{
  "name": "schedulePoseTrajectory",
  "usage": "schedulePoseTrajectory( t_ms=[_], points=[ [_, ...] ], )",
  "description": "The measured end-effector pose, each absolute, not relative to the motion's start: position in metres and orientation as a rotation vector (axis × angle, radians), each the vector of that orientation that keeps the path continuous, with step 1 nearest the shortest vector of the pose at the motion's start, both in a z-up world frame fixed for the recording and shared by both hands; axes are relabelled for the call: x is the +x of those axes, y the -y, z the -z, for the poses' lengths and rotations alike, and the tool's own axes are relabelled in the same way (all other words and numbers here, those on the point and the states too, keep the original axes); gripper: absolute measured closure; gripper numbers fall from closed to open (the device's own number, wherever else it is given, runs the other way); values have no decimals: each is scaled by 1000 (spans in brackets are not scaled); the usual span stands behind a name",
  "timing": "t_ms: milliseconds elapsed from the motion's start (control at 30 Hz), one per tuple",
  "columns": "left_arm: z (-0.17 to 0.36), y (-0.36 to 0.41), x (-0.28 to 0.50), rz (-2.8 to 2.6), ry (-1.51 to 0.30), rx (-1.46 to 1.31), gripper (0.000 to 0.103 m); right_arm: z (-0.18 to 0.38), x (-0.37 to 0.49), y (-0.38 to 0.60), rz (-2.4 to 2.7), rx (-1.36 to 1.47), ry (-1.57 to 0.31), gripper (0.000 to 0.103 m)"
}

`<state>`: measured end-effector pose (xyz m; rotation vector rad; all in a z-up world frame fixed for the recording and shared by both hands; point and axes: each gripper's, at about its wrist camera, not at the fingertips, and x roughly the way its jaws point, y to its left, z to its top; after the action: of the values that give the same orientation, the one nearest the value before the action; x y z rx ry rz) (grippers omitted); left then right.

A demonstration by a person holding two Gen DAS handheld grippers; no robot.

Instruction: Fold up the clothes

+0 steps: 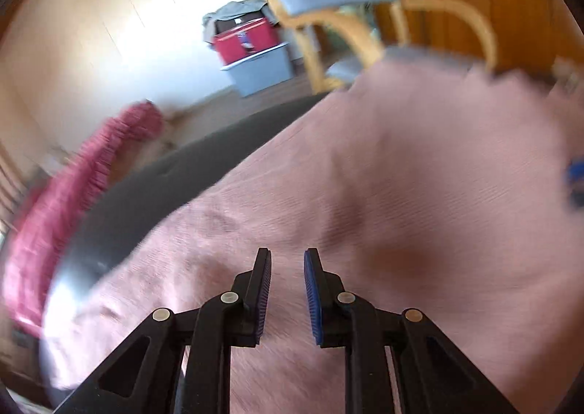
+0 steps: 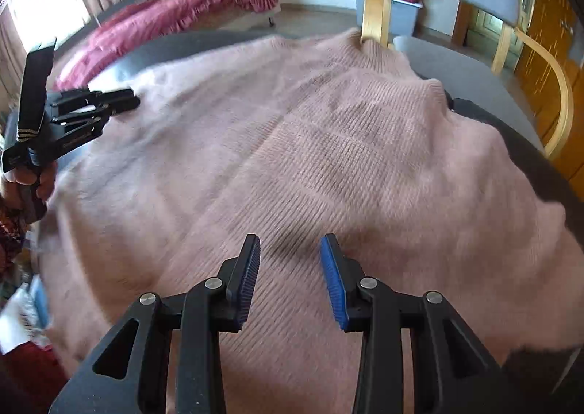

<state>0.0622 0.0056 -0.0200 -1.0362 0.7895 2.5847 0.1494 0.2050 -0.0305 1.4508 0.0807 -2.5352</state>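
Judging the sweater: soft, fluffy rib knit, light, limp; it lies flat across the dark table, collar at 12 o'clock. Both tongs, left gripper and right gripper, hang released above it, nothing between. We would pinch hem corners or shoulders.

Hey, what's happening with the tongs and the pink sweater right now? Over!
Left tongs open, empty. Right tongs open, empty. Pink sweater spread flat on dark table. Nothing blocking.

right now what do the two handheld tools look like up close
Both are black plastic linkage frames with silver rivets. Each has two flat fingers with ribbed blue pads: left tool, right tool. From the right wrist view the left tool's body is all black, gripped by a hand beside a dark red patterned sleeve.
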Motion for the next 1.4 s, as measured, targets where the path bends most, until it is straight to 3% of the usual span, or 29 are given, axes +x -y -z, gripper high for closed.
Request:
schedulePoseTrajectory(
  t_ms=[133, 233, 300, 500, 733, 867, 1000, 1133, 1400],
  points=[
    [41, -13, 43, -2615, -1005, -982, 84, 39, 125, -208, 2580, 1400, -71, 65],
    [61, -27, 29, -2655, -1391, -804, 87, 44, 105, -211, 2622, 1348, -25, 65],
    [62, -27, 19, -2673, -1398, -808, 88, 46, 92, -207, 2653, 1315, -38, 65],
    [35, -12, 35, -2748, -1209, -808, 85, 36, 86, -199, 2673, 1267, -92, 65],
    [-1, -15, 165, -2521, -864, -558, 85, 3, 158, -201, 2510, 1181, -146, 65],
    [25, -49, 229, -2159, -996, -542, 85, -2, 196, -200, 2497, 1229, -255, 65],
    [49, -74, 272, -2044, -1217, -427, 103, -4, 208, -212, 2550, 1275, -228, 65],
    [38, -61, 300, -1869, -1096, -407, 101, -9, 212, -223, 2597, 1288, -143, 65],
    [26, -21, 308, -1709, -842, -525, 101, -2, 223, -229, 2571, 1393, -226, 65]
  ],
)
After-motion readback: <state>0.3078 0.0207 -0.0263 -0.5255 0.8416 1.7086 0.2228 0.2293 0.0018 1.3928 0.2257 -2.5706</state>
